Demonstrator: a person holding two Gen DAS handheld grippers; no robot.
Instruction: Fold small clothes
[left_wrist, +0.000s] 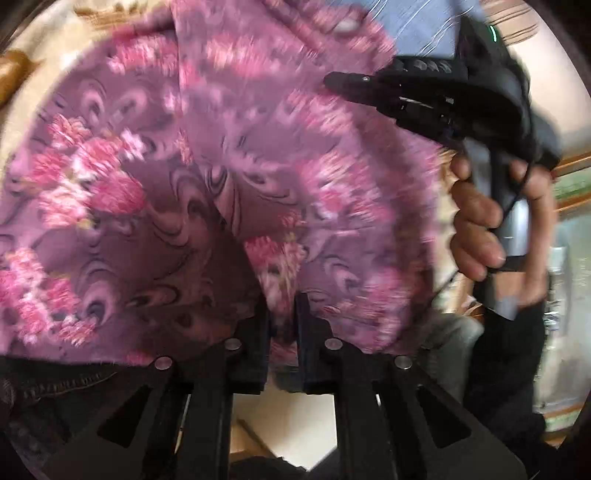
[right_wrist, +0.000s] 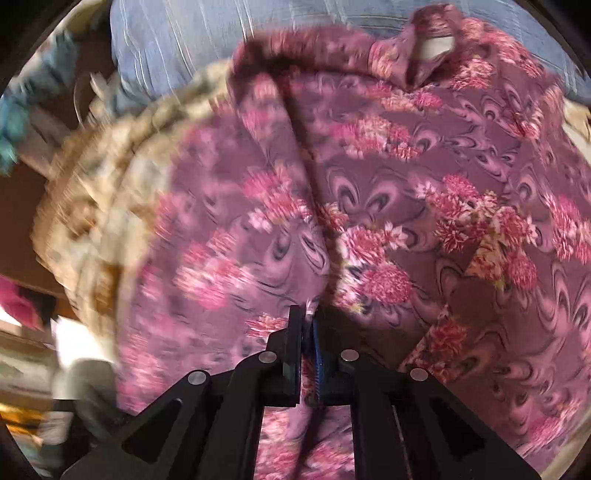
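A small purple garment with pink flowers fills both views, spread over a cream patterned cover. My left gripper is shut on a bunched edge of the garment, cloth pinched between its two black fingers. In the left wrist view the right gripper reaches in from the upper right, held by a hand, its tips against the cloth. In the right wrist view my right gripper is shut on a fold of the same garment. The collar lies at the far end.
A light blue striped cloth lies beyond the garment. The cream cover's edge runs down the left, with floor and blurred items past it. Dark denim shows at the lower left of the left wrist view.
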